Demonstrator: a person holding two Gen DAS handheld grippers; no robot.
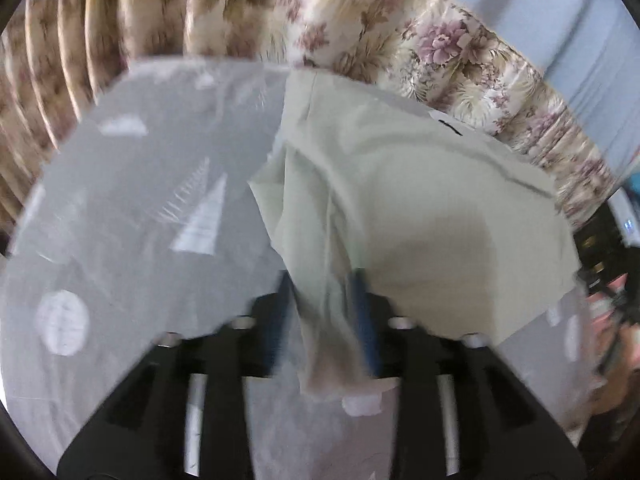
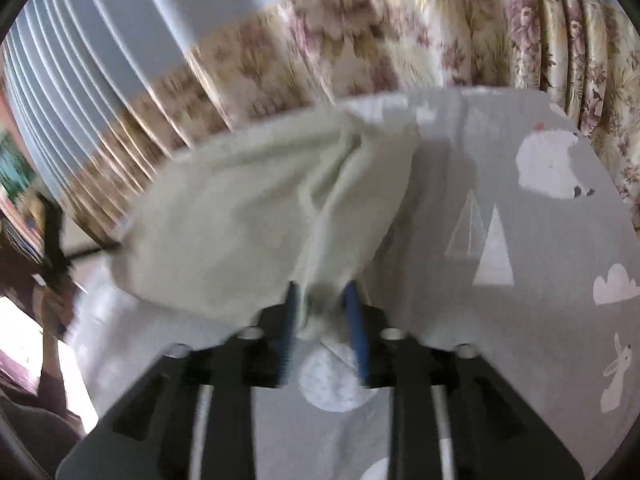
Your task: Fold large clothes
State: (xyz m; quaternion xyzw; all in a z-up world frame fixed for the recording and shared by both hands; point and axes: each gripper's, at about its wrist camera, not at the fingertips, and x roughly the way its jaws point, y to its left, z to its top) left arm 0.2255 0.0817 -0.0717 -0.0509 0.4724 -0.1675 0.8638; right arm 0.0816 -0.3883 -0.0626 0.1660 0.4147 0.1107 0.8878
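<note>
— How far along were you?

— Early, I judged. My left gripper (image 1: 324, 312) and right gripper (image 2: 322, 312) each pinched a bunched edge of the pale garment (image 1: 420, 208), lifted over the grey bedsheet (image 1: 132, 200); no finished fold showed.

— Anything in the way?

— Only floral curtains (image 2: 400, 40) behind (blurred), well apart.

We find no readable text, label, brand or number in either view. The garment (image 1: 420, 208) bears a small black mark near its upper edge, perhaps a stitch or a stroke, too blurred for us to read. The sheet (image 2: 520, 208) carries only pictures: triangles, clouds, a rabbit, a bear.
</note>
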